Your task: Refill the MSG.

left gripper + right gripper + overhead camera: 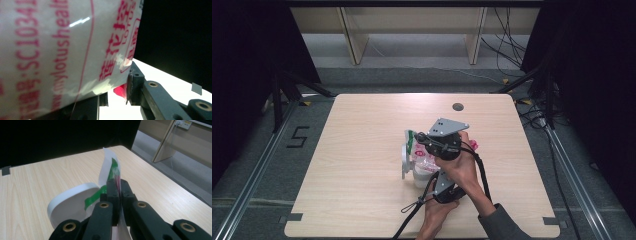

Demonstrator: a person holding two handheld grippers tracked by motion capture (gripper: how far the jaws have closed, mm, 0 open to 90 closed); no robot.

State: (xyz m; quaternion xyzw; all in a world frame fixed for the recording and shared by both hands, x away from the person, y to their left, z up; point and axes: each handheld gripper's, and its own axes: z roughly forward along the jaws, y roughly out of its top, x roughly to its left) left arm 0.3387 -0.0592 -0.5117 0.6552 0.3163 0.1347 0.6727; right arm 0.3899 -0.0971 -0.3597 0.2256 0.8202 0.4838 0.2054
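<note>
Two hands, two claws and one plastic packet meet at the near middle of a pale wood-grain tabletop (362,150). In the high view both forearms enter from the bottom edge. The right hand (462,167) reaches forward, holding the right claw (424,140) over the packet, a grey three-cornered plate on top. The left hand (434,210) sits nearer the table's front edge, with the left claw (432,175) pointing forward into the packet's near side.

The packet (422,155) is a glossy, translucent white plastic pouch printed with red lettering and a green band near its top. In the right gripper view the right claw (117,187) has its two black jaws pressed together on the pouch's thin upright top edge (110,167), which rises as a flat, slightly curled strip. In the left gripper view the pouch's bulging, crinkled body (62,55) sits between the left claw's (116,91) jaws, one black pad against its lower right corner; the grip looks closed on the bag.

One rounded white piece (67,205), smooth and matt like a lid or shallow dish, stands on edge just beside the pouch, touching the green band. One small dark round grommet (457,106) is set in the tabletop farther back.
</note>
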